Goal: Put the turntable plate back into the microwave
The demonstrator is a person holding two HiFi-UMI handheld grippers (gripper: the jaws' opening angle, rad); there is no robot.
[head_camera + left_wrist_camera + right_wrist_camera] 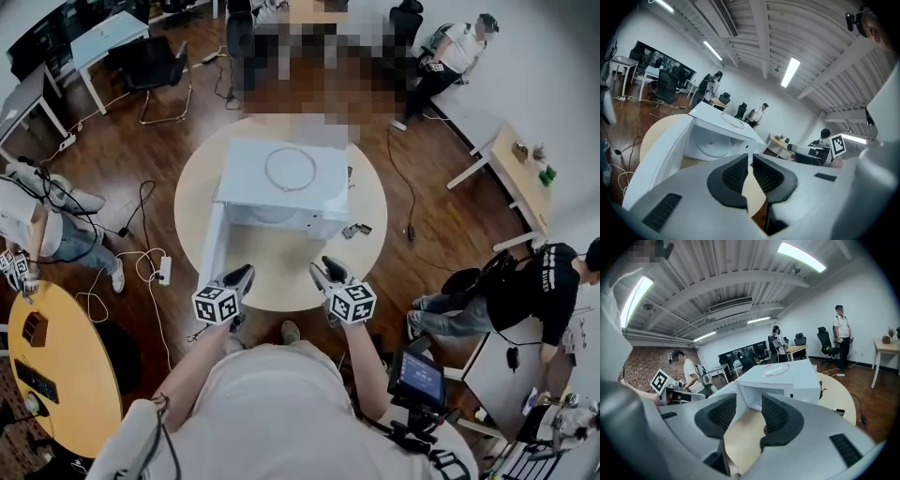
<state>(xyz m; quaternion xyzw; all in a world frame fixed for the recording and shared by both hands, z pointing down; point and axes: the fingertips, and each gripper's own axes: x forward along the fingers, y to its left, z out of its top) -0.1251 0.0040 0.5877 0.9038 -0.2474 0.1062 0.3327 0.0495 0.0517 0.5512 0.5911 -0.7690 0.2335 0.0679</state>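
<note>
A white microwave point(281, 183) stands on the round cream table point(281, 277), its door point(212, 246) swung open to the left. A pale round turntable plate point(711, 146) lies inside the cavity. A thin ring point(291, 169) rests on the microwave's top. My left gripper point(246, 274) hovers over the table's near edge, in front of the open door. Its jaws stand a narrow slit apart with nothing between them point(750, 157). My right gripper point(328, 268) hovers beside it, facing the microwave's front. Its jaws are wider apart and empty point(749, 401).
A small dark object point(356, 230) lies on the table right of the microwave. Cables and a power strip point(164, 270) trail over the wooden floor on the left. A yellow round table point(56, 375) stands at the lower left. People stand or sit around the room.
</note>
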